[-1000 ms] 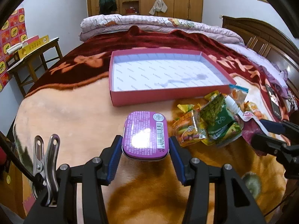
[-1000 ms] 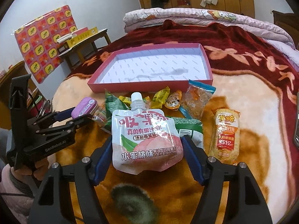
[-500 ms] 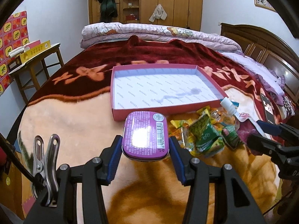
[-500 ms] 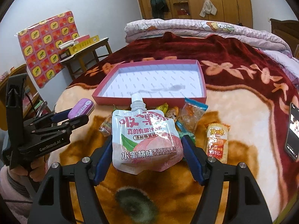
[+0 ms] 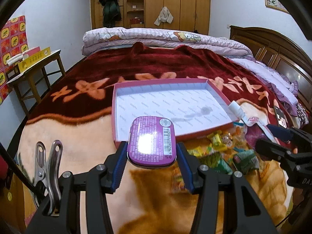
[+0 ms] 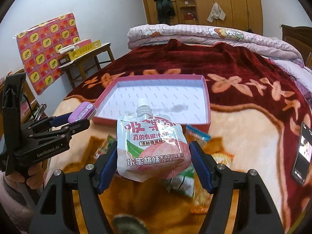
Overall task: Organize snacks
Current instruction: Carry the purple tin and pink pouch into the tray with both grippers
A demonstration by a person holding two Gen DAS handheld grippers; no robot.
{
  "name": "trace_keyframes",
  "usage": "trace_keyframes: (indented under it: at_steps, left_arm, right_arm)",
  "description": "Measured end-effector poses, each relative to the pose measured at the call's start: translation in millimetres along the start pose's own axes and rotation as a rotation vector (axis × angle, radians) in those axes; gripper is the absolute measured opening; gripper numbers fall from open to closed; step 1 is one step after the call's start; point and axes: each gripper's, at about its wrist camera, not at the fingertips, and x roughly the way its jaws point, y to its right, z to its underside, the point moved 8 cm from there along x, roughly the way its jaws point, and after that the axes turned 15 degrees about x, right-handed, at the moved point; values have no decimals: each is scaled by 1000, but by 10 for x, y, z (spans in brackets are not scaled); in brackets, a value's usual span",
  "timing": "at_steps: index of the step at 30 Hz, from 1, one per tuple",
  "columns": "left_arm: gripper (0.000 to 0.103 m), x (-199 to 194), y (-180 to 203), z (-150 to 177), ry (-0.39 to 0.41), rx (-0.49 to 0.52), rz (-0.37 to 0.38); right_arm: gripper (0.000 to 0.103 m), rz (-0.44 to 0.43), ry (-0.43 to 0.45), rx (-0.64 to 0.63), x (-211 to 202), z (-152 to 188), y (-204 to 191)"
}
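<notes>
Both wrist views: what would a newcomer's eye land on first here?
The purple tin clamped in the left gripper and the peach jelly pouch clamped in the right gripper, both held above the blanket. Behind them lies the empty pink tray, with loose snack packets scattered before its near edge.

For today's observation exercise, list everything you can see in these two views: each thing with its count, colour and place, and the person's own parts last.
Tin: one, purple, between the left gripper's fingers.
Jelly pouch: one, white and pink, between the right gripper's fingers.
Box lid: one, pink outside, white inside, nothing in it, on the blanket.
Loose snacks: a small pile, count unclear, green, yellow and orange, in front of the box lid.
Blanket: one, dark red and peach, covering the bed.
Phone: one, black, at the blanket's right edge.
Side table: one, wooden, left of the bed.
Wardrobe: one, wooden, far wall.
Left gripper: black, blue pads.
Right gripper: black, blue pads.
</notes>
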Motion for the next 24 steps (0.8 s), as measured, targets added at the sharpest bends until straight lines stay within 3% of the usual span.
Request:
trace_keyframes:
  at_steps: [13, 24]
  left_arm:
    - [53, 368, -135, -251, -23, -11, -5]
    - [53, 705, -215, -282, -59, -12, -7]
  right_arm:
    - [72, 1, 11, 19, 312, -374, 13]
    - [72, 44, 21, 23, 580, -566, 89]
